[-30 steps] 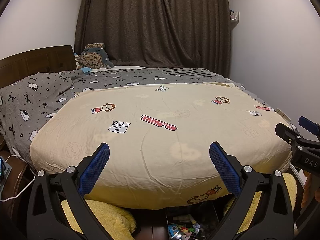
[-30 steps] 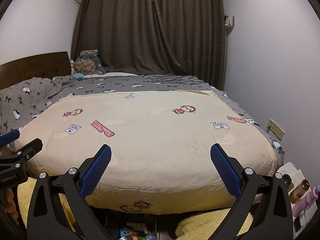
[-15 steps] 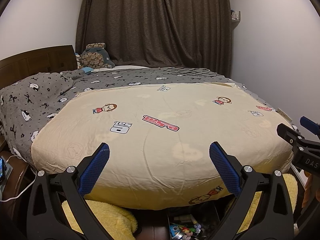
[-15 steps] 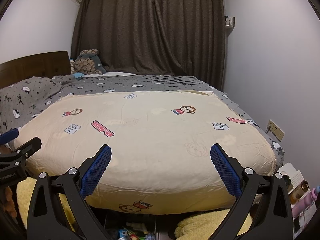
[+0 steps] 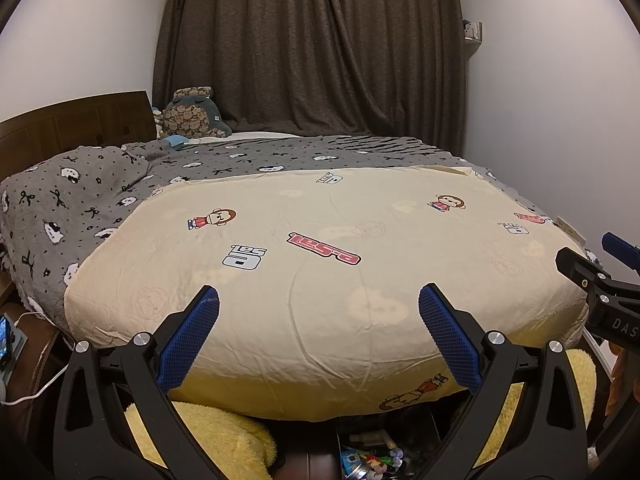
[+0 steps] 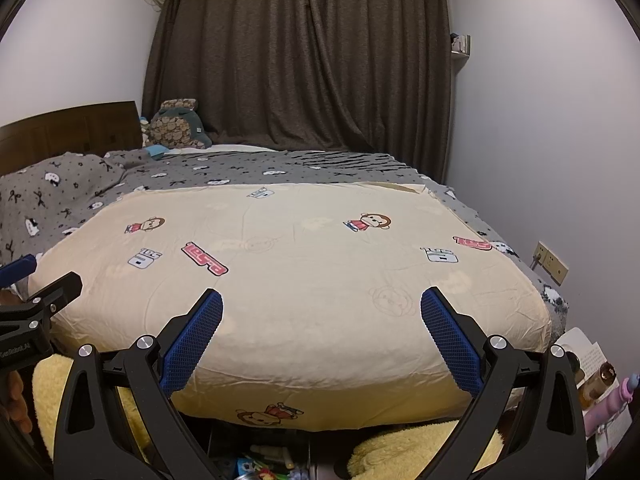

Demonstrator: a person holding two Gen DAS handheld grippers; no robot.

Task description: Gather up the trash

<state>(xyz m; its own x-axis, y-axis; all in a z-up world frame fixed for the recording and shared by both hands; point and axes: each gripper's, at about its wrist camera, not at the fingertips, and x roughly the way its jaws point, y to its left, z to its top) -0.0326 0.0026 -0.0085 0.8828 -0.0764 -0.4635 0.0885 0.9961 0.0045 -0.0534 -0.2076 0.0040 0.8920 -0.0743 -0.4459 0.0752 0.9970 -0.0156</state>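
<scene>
Left gripper [image 5: 319, 338] fingers spread wide and holding nothing, right gripper [image 6: 321, 340] likewise, cream quilt [image 5: 320, 280] ahead beyond both fingertips, grey blanket [image 5: 100, 200] farther left.

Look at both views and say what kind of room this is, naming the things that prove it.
Most likely a home bedroom. A bed with a cream cartoon-print quilt fills the view, a wooden headboard stands at its left, and dark curtains hang behind it.
</scene>
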